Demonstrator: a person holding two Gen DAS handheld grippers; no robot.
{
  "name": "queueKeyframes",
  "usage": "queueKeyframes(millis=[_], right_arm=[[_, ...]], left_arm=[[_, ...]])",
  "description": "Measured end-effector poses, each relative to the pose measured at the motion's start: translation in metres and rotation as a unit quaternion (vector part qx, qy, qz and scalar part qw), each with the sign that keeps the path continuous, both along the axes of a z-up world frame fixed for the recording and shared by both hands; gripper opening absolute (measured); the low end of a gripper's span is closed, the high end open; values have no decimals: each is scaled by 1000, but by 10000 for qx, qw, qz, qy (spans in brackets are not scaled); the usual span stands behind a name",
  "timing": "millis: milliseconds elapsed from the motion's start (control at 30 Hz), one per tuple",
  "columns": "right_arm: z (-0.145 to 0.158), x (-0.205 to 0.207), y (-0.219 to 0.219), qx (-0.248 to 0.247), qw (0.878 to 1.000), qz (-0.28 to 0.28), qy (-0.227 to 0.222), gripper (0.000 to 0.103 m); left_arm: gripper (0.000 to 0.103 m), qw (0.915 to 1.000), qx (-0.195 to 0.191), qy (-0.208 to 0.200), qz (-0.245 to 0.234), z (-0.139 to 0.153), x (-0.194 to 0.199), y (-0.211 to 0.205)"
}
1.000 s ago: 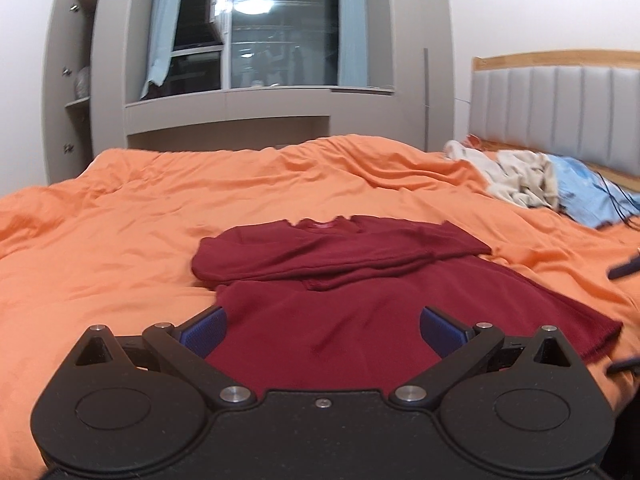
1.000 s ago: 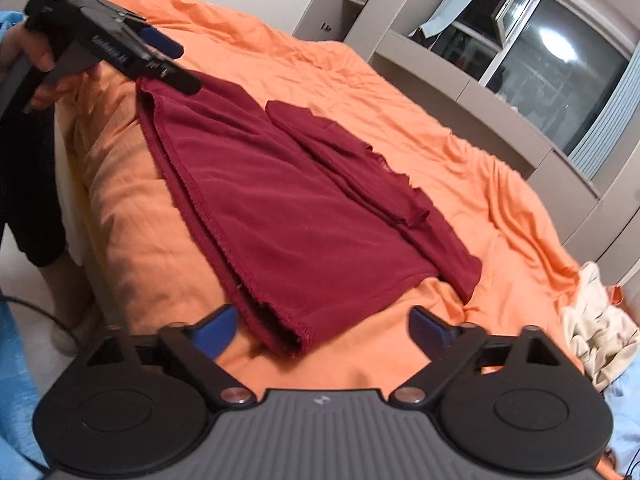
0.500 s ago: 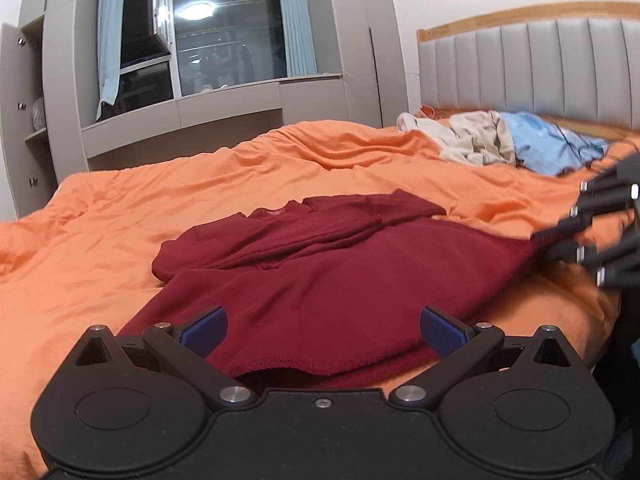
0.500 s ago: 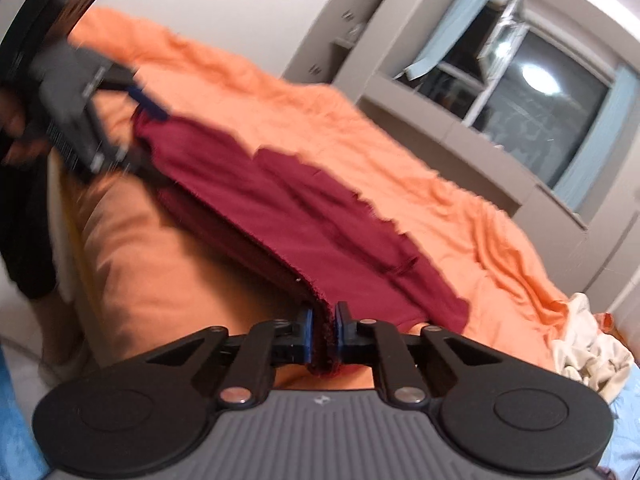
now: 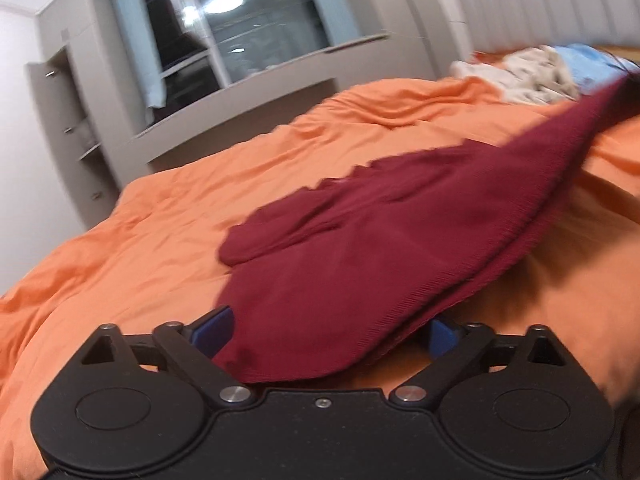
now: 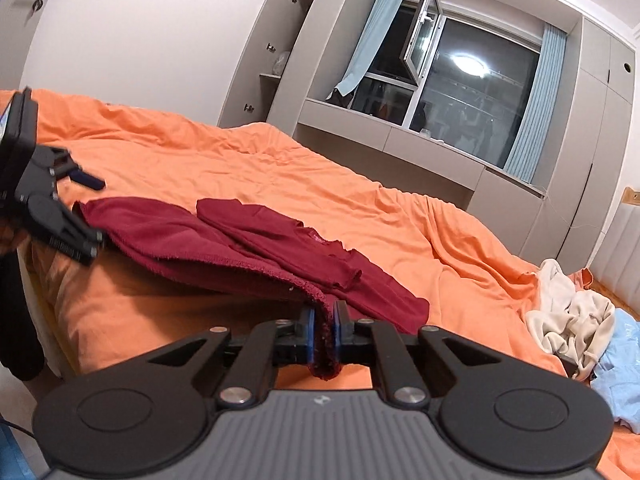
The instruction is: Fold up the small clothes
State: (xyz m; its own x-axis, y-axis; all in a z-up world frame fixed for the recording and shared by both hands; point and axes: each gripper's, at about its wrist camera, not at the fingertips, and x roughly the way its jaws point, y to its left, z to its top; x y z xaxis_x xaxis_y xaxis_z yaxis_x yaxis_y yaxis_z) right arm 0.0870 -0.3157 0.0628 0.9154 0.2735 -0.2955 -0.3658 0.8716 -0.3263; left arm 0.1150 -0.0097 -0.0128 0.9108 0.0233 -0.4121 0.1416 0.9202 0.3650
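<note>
Right gripper (image 6: 323, 330) jaws pinch the shirt (image 6: 224, 248) hem corner; left gripper (image 5: 326, 328) jaws gape around the opposite corner, lower centre.

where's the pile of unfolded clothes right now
The pile of clothes lies at the right edge of the right wrist view, on the orange duvet near the headboard, beyond the red top.

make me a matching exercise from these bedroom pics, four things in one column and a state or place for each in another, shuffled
Things:
1. dark red knit garment
2. right gripper
3. left gripper
4. pile of cream and light blue clothes

States or places:
A. open, fabric lying between its fingers
B. heaped near the headboard
C. shut on a fabric corner
D. spread on the orange duvet, one corner lifted

Pairs: 1-D, 2-C, 3-A, 4-B
</note>
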Motion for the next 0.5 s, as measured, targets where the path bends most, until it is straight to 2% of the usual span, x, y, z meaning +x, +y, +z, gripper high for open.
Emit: queueKeyframes(millis=[100, 200, 267, 300, 333, 400, 433, 467, 500], right_arm=[[-4, 0, 1, 27, 10000, -24, 3, 10], [-7, -2, 5, -34, 10000, -70, -31, 10], [-10, -3, 7, -78, 9999, -91, -32, 10], [-12, -3, 8, -98, 9999, -85, -39, 10], [-13, -5, 8, -115, 9999, -84, -53, 10], [-15, -6, 10, -159, 9997, -119, -113, 10], [-16, -6, 12, -190, 9996, -153, -162, 10], [-16, -7, 14, -209, 9994, -185, -222, 10], [-16, -9, 14, -200, 9991, -225, -303, 10]], left_arm=[[92, 9991, 71, -185, 383, 4, 1, 8], [88, 9980, 123, -269, 561, 7, 0, 13], [76, 9971, 203, -340, 652, 7, -4, 14], [73, 9969, 219, -369, 661, 8, -5, 15], [67, 9970, 197, -382, 639, 9, -6, 16], [46, 9979, 103, -354, 535, 10, -8, 17], [30, 9982, 70, -339, 482, 11, -9, 17], [18, 9985, 43, -347, 417, 12, -10, 17], [12, 9985, 41, -395, 378, 13, -11, 16]])
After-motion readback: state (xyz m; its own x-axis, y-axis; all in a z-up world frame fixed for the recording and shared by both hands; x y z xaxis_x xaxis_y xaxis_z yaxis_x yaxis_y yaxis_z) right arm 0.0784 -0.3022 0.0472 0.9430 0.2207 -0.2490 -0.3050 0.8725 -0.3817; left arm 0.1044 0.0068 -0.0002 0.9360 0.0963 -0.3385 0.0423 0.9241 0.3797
